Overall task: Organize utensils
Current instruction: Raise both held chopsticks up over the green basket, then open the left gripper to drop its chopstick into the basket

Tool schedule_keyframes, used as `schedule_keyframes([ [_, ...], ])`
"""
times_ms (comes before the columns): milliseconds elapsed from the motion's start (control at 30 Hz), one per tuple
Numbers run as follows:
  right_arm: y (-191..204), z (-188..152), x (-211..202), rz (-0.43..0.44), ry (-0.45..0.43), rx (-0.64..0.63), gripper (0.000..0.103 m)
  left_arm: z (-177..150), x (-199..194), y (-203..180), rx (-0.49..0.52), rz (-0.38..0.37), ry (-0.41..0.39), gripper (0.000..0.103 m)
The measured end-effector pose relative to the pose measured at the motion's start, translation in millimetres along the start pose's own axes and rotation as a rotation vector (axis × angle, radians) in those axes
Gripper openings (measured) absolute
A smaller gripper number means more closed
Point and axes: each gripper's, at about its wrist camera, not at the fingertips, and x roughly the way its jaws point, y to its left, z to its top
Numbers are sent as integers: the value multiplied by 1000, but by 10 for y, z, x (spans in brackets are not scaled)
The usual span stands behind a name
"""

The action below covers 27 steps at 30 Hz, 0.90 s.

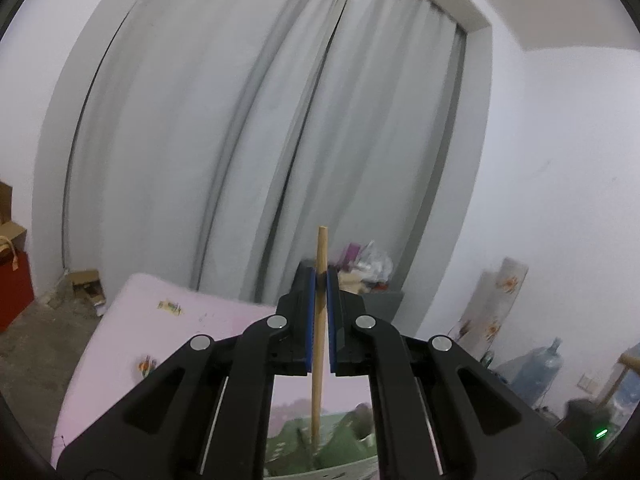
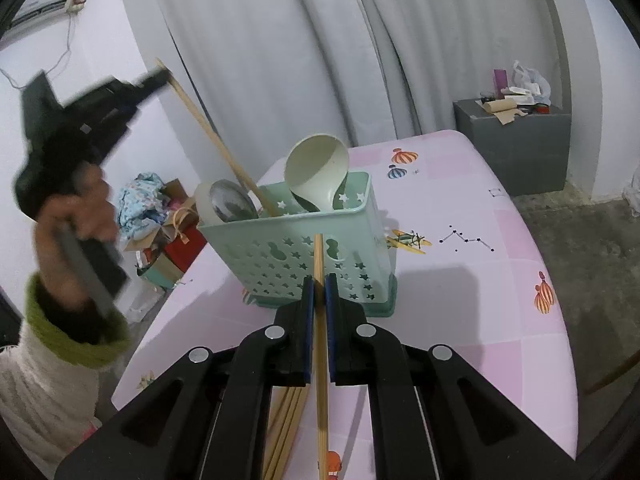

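Each hand-held gripper, left [image 1: 320, 280] and right [image 2: 319, 286], clamps an upright chopstick [image 1: 319, 320] crosswise.

The left wrist camera sits behind its tool [image 1: 320, 280] and looks almost level at the curtain [image 1: 260, 120], over the table's far edge [image 1: 168, 300]. The right wrist camera looks down, close to the table [image 2: 460, 280]. Both show curtain and table.

Utensil caddy [image 2: 316, 240], mint, on pink tablecloth [image 2: 460, 280]: mouth partly taken by white ladle [image 2: 316, 168], two spoons [image 2: 228, 204] and a slanting chopstick [image 2: 216, 136]. Front compartment apparently free, though its interior is hidden. Cloth right of caddy bare. Loose chopsticks [image 2: 286, 428] lie nearside.
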Motion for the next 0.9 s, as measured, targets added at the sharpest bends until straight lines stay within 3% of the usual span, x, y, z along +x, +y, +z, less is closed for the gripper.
schedule_keyframes([
  [233, 2, 69, -42, 16, -30, -6, 6, -279, 153, 42, -26, -6, 103, 6],
  [567, 215, 450, -92, 45, -118, -64, 6, -347, -253, 170, -59, 1, 109, 36],
  [900, 595, 1098, -294, 91, -277, -156, 6, -599, -781, 290, -22, 9, 120, 62],
])
